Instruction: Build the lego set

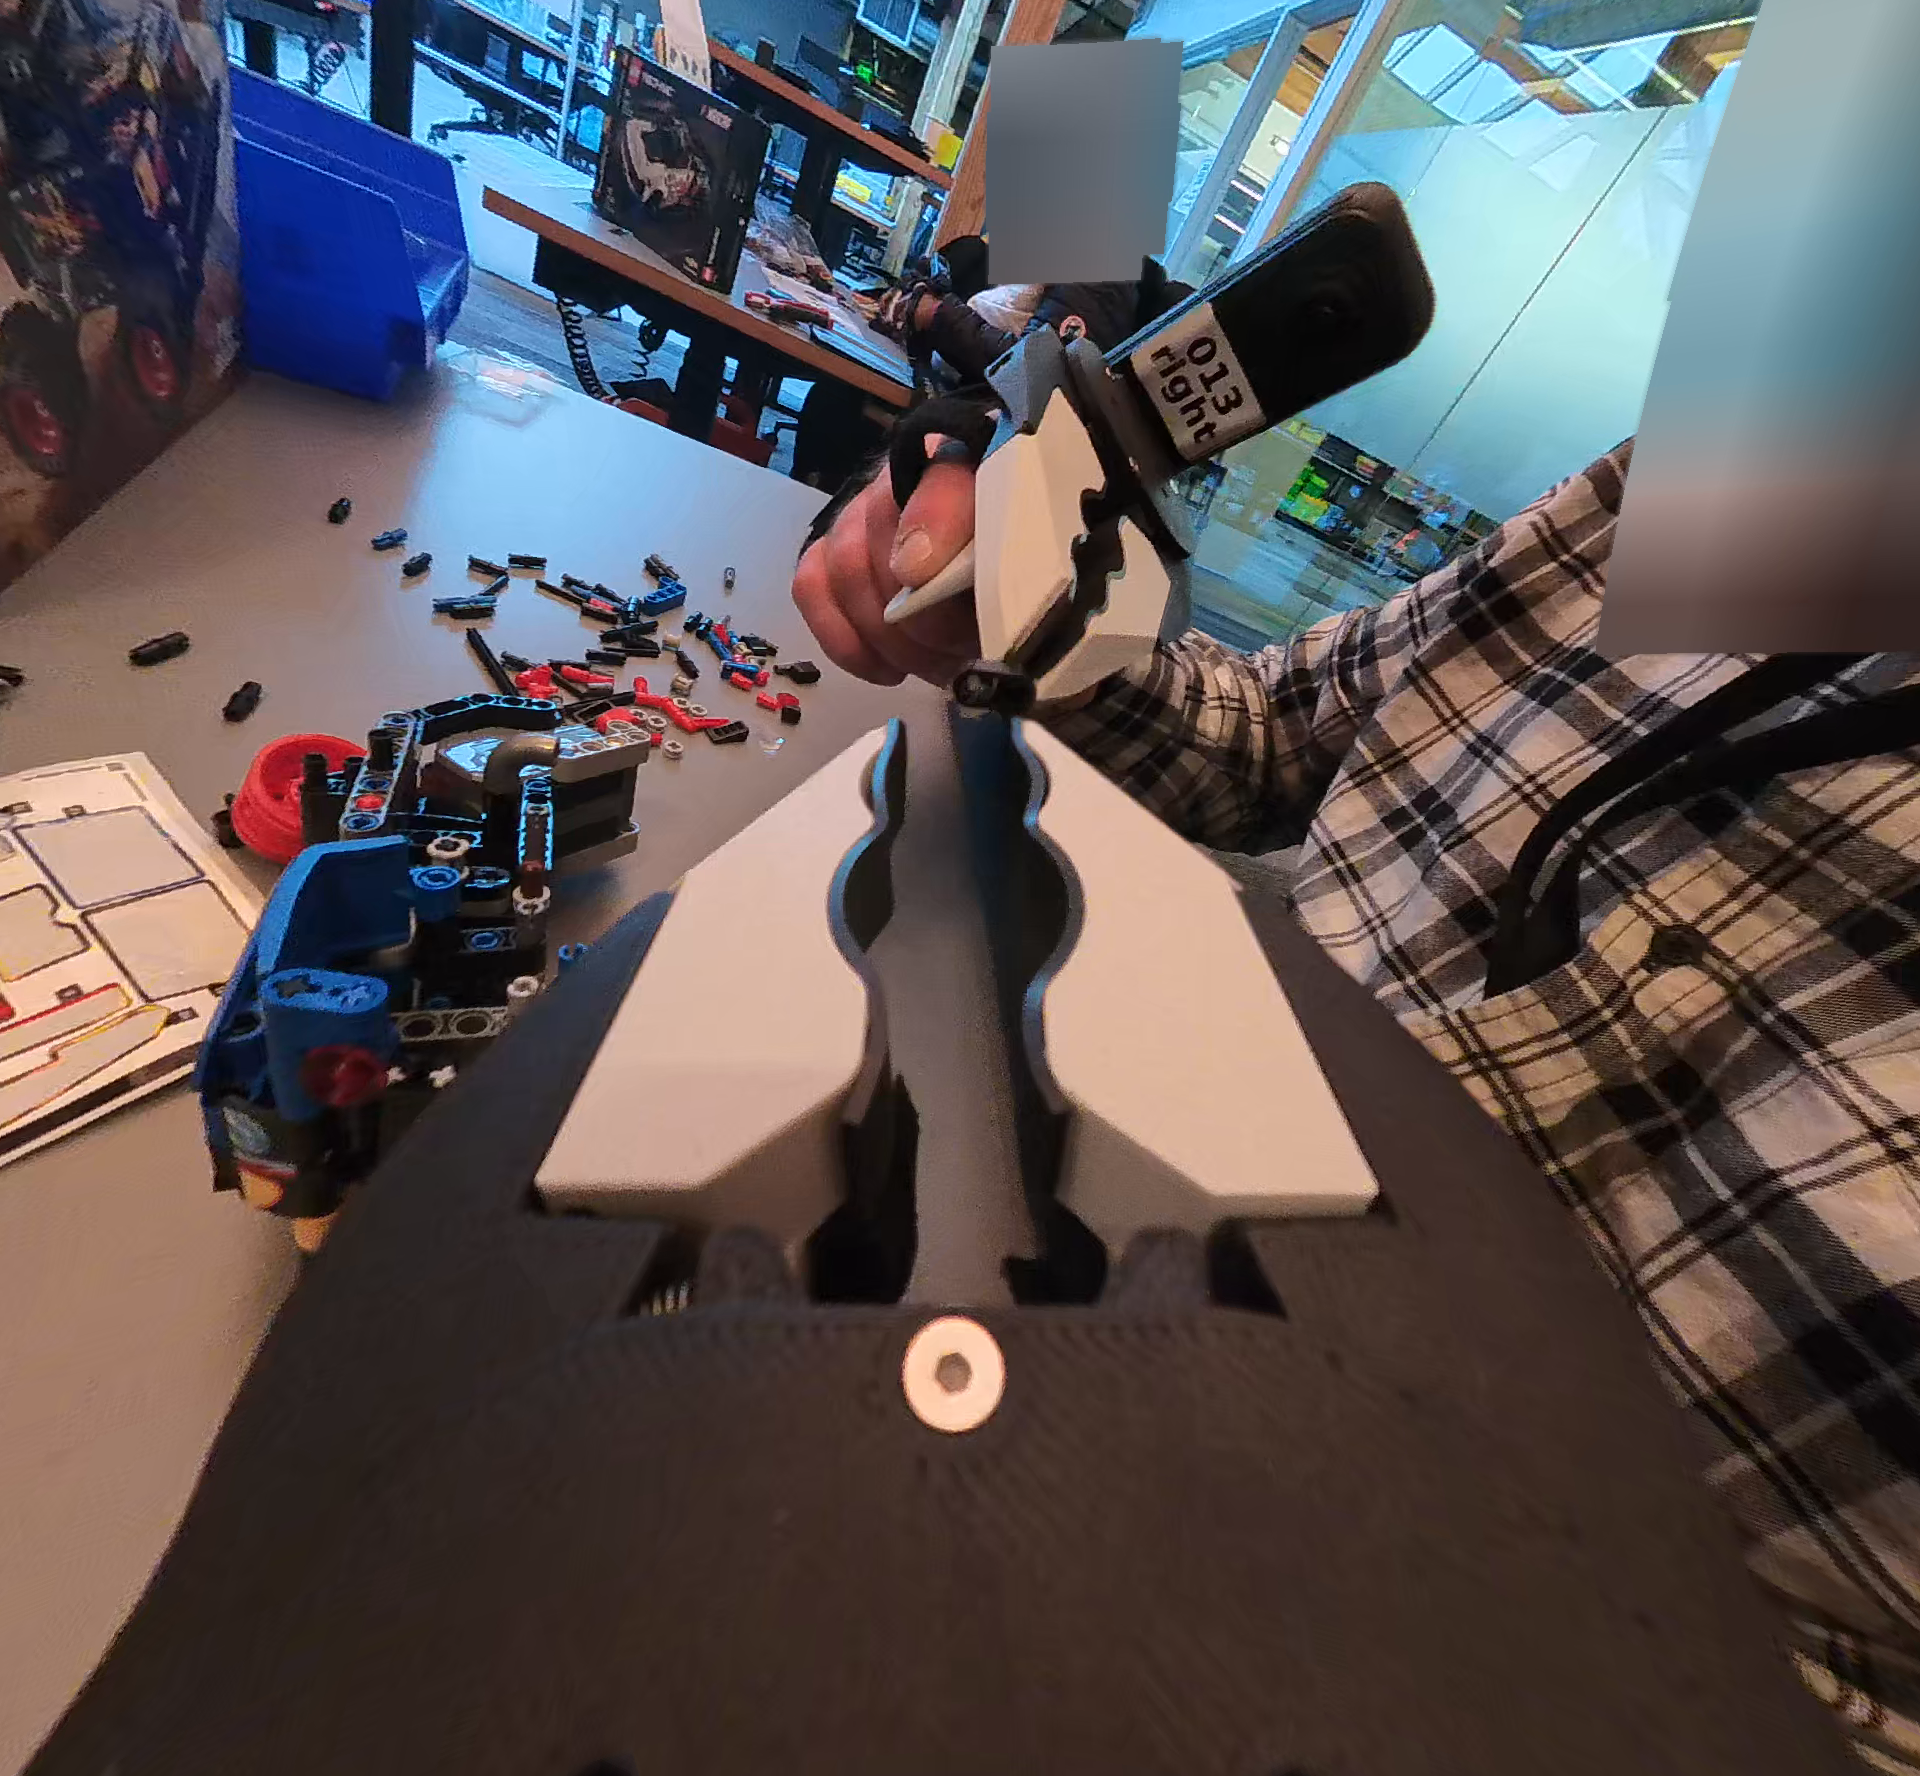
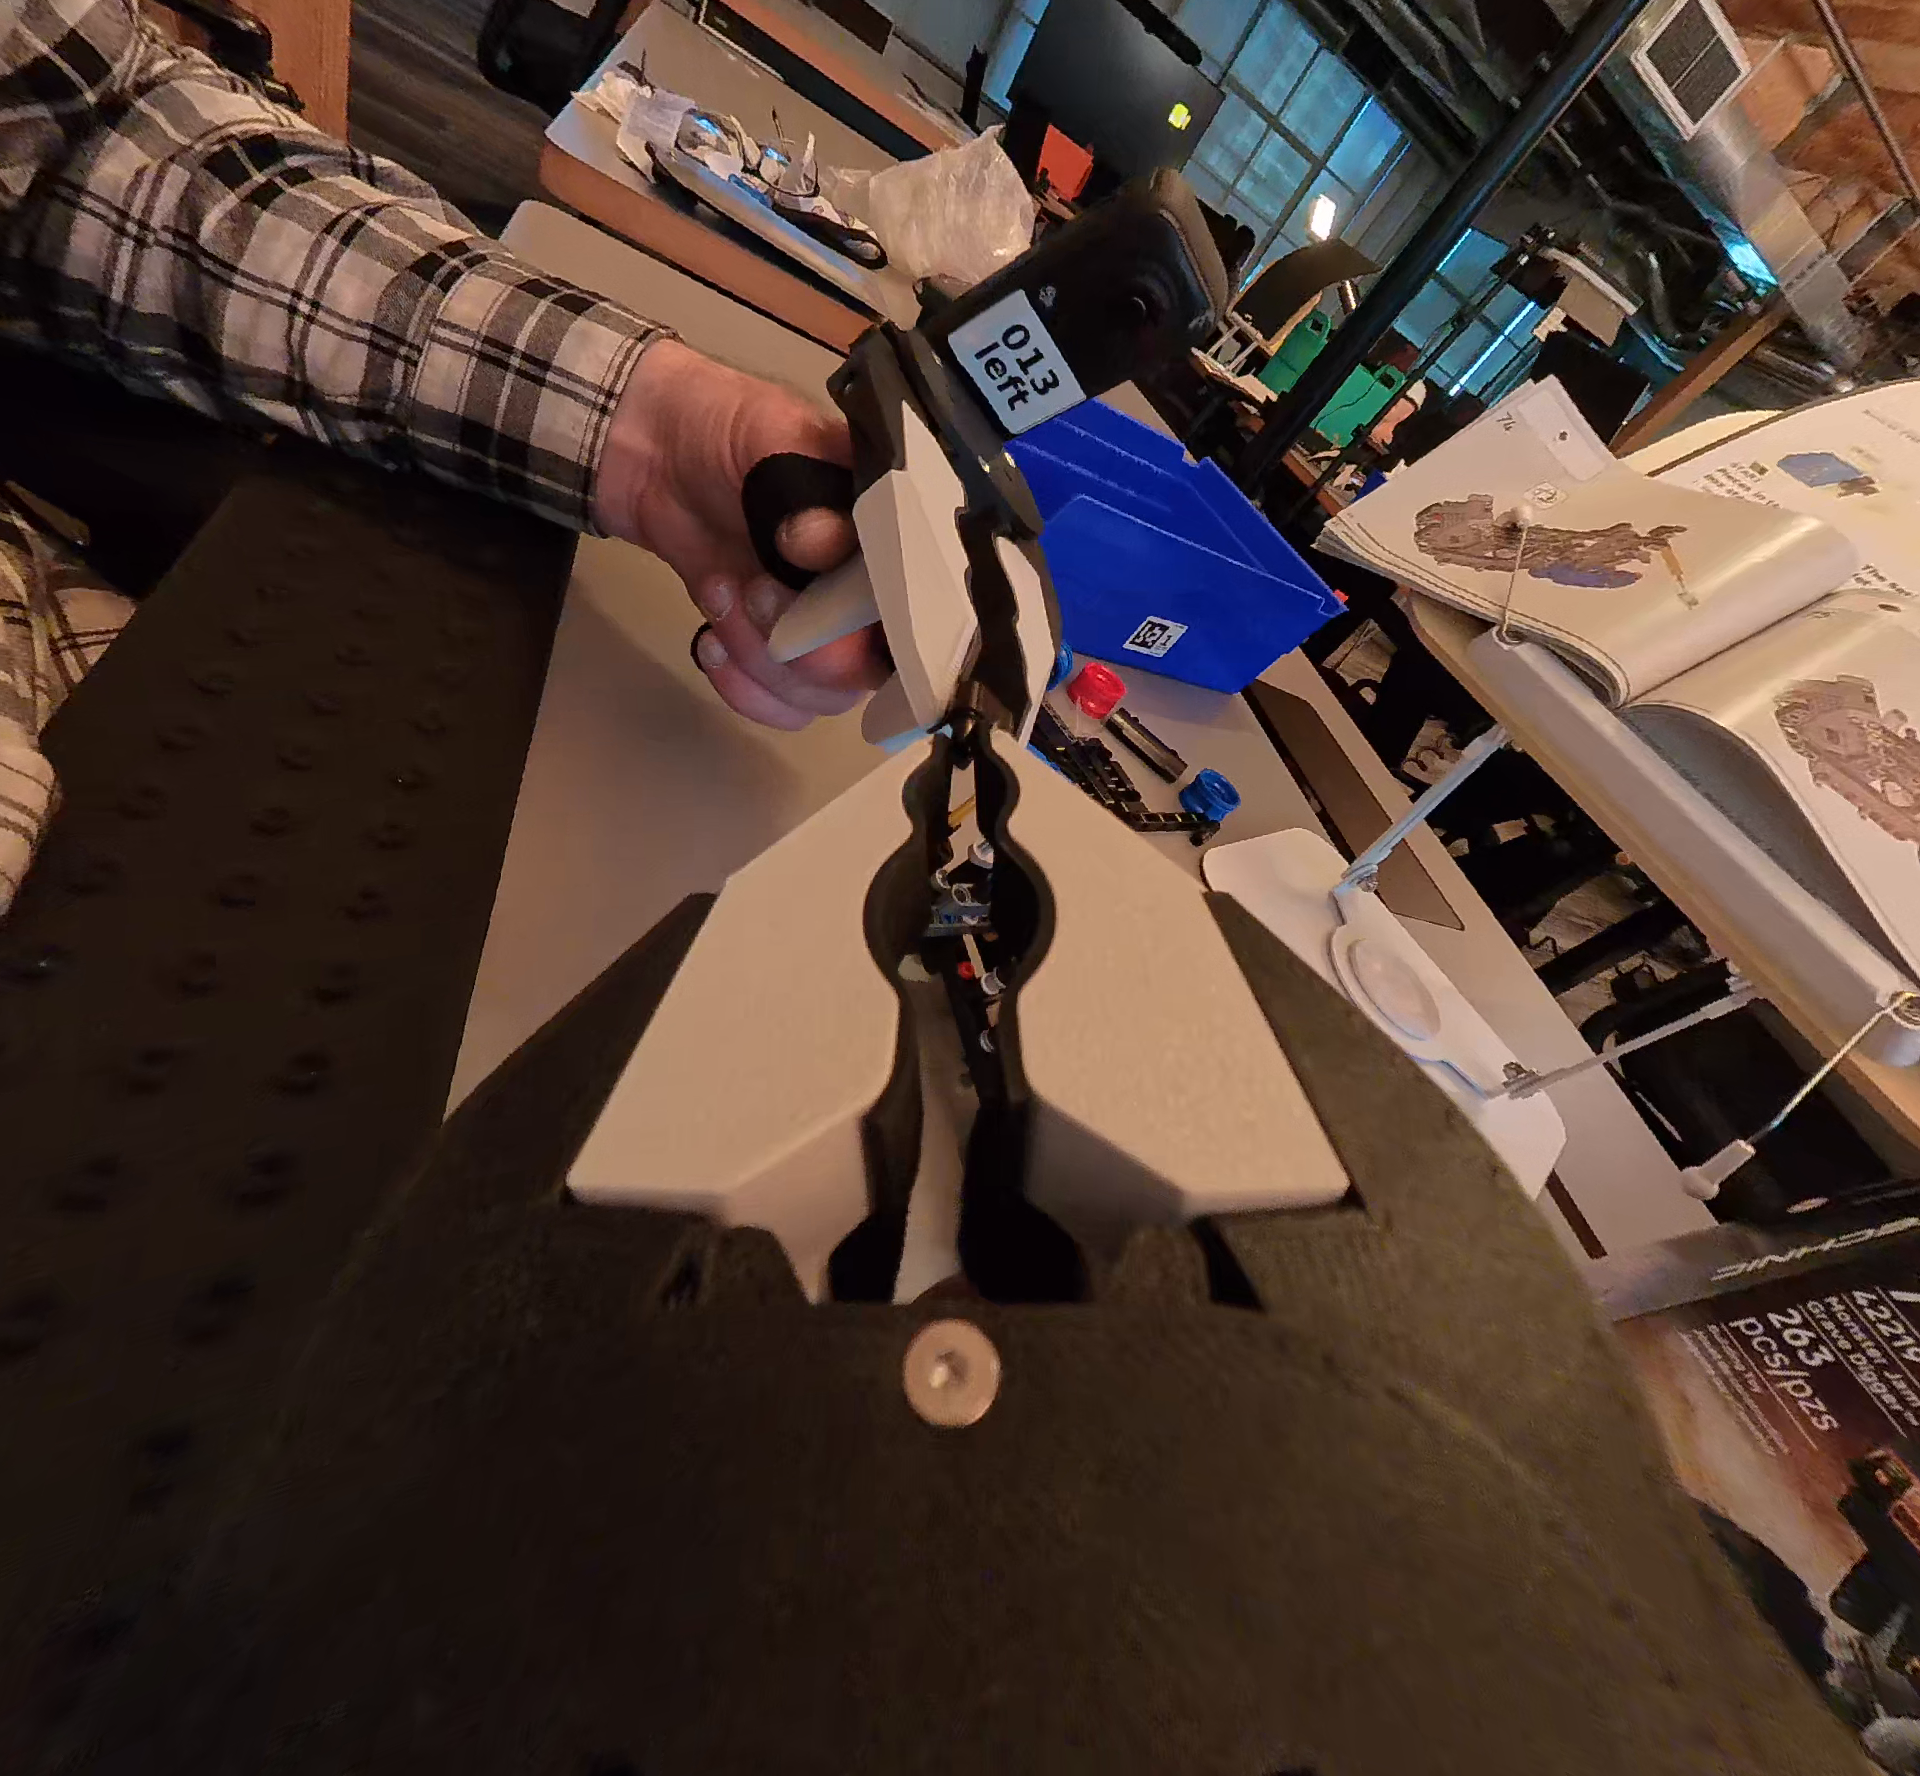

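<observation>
A small black lego piece sits where the two pairs of fingertips meet, above the grey table. My right gripper, held in a hand, comes in from the upper right, its jaws pinched on the piece. My left gripper points up at it, its jaws only a narrow slit apart at the piece. In the right wrist view, my left gripper grips the piece just beyond my right gripper. A partly built blue and black model stands on the table to the left.
Loose black, red and blue pieces lie scattered behind the model, beside a red wheel hub. A sticker sheet, the set box and a blue bin stand left. An open instruction booklet rests on a stand at right. My two grippers' fingertips are within a few centimetres of each other. The red wheel hub lies around 15 centimetres away from my left fingertips.
</observation>
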